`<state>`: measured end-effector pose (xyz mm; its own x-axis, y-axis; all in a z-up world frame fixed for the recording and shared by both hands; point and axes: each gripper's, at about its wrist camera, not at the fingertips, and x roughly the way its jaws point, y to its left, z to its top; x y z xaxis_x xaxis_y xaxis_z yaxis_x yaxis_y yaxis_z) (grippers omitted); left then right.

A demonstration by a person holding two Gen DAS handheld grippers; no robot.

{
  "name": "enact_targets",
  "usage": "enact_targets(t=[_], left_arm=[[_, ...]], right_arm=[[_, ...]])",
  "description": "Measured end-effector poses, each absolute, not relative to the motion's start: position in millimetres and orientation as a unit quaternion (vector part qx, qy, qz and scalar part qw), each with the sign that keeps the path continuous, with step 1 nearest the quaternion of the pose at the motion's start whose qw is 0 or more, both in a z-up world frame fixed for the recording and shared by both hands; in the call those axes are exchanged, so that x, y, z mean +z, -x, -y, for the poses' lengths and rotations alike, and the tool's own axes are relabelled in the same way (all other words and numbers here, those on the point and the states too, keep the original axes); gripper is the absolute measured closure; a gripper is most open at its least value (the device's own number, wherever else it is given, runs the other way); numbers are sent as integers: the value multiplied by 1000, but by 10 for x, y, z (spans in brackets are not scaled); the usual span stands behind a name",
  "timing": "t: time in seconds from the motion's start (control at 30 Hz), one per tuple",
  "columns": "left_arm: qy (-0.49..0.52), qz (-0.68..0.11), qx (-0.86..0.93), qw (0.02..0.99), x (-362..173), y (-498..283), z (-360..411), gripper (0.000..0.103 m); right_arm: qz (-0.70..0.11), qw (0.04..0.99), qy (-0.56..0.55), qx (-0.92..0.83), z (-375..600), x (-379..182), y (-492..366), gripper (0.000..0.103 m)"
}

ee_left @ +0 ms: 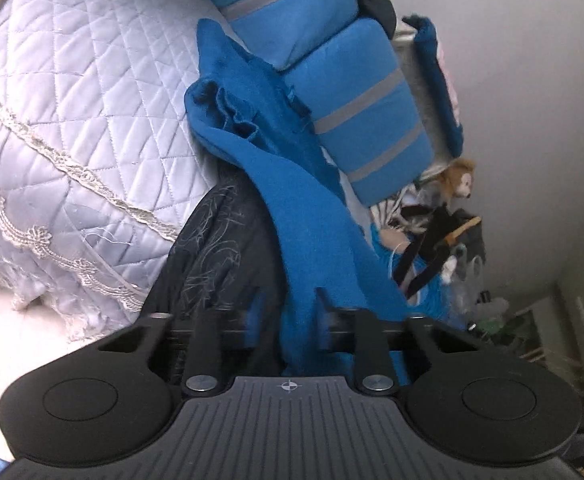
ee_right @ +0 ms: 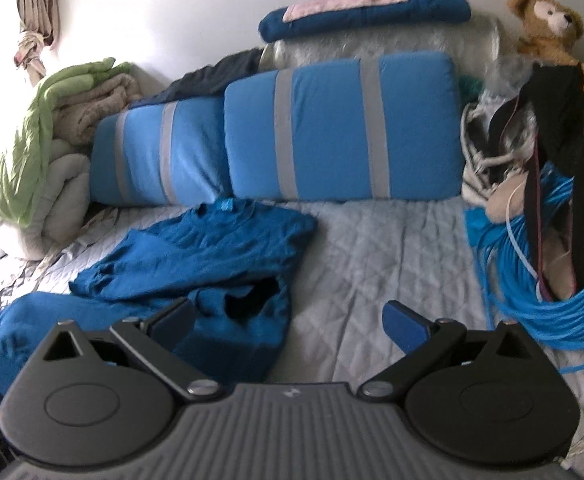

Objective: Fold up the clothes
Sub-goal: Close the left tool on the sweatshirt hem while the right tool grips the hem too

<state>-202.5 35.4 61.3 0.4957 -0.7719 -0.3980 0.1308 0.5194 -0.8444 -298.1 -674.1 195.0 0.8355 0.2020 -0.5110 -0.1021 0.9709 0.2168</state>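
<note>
The left gripper (ee_left: 292, 320) is clamped on the blue shirt (ee_right: 211, 248) that lies crumpled on the quilted bed (ee_right: 372, 248) before the striped pillows (ee_right: 340, 128), while the right gripper (ee_right: 292, 320) hangs wide apart over its hem.

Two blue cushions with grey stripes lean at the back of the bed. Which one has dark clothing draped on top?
The left striped cushion in the right wrist view: dark navy clothing lies over its top, while the right striped cushion carries none.

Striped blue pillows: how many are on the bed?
2. One pillow leans at the wall near the middle; the other pillow lies left of it, touching it. More may be hidden.
</note>
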Motion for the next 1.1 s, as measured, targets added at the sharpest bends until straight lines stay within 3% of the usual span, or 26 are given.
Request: enact_targets(t=[0.67,0.77,0.83,1.1], left_arm=[[359,-409,-266,796,740,1983,-251,95],[361,-410,-266,794,729,1980,-255,95],[363,-410,-266,794,724,1981,-259,95],[372,-408,-267,790,697,1990,-273,94]], right_arm=[[-369,862,-265,227,6499,873,3045,0],[-362,839,-324,246,6535,680,3088,6],[-347,825,-363,259,6570,584,3121,19],[-298,778,-467,297,6629,322,3206,52]])
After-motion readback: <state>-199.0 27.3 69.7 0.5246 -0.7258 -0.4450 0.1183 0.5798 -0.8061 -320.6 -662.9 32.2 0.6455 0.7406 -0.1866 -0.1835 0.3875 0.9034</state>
